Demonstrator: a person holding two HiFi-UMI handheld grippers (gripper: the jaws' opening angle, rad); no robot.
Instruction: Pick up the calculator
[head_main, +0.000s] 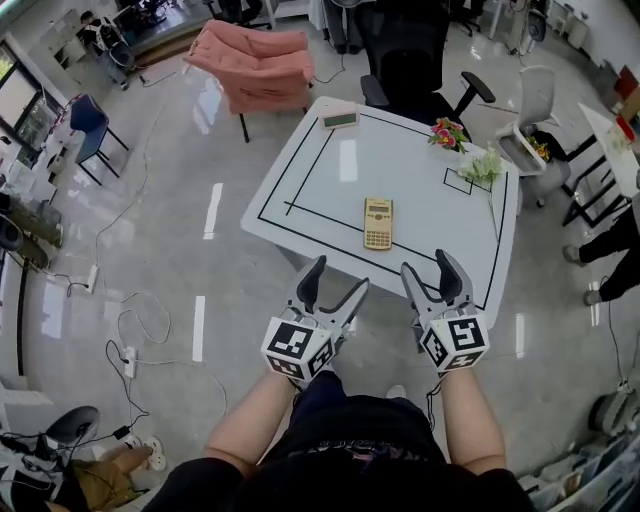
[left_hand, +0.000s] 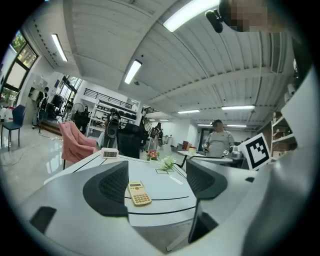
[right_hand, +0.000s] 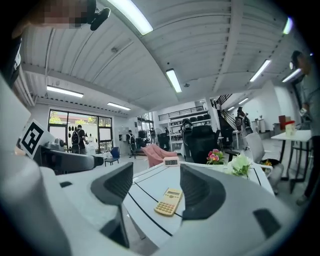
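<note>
**Hovering short of the calculator, both grippers open**

Held side by side just off the near table edge: left grey hand-held two-jaw gripper and right grey hand-held two-jaw gripper. Jaws apart on both, nothing between the pads, aimed out across the tabletop.

Next out, on the white square table with a black taped outline: beige pocket calculator. Lying flat, keys up, inside the outline and just beyond its near line. Clear of both grippers, touched by neither. Framed in the gap between the jaws in the left gripper view and likewise in the right gripper view.

Farther, toward the table's right side: white flower bunch, then pink-and-yellow flower bunch. At the far corner: small white digital clock.

Beyond the table, on the glossy grey floor: black swivel office chair and pink padded chair.
</note>
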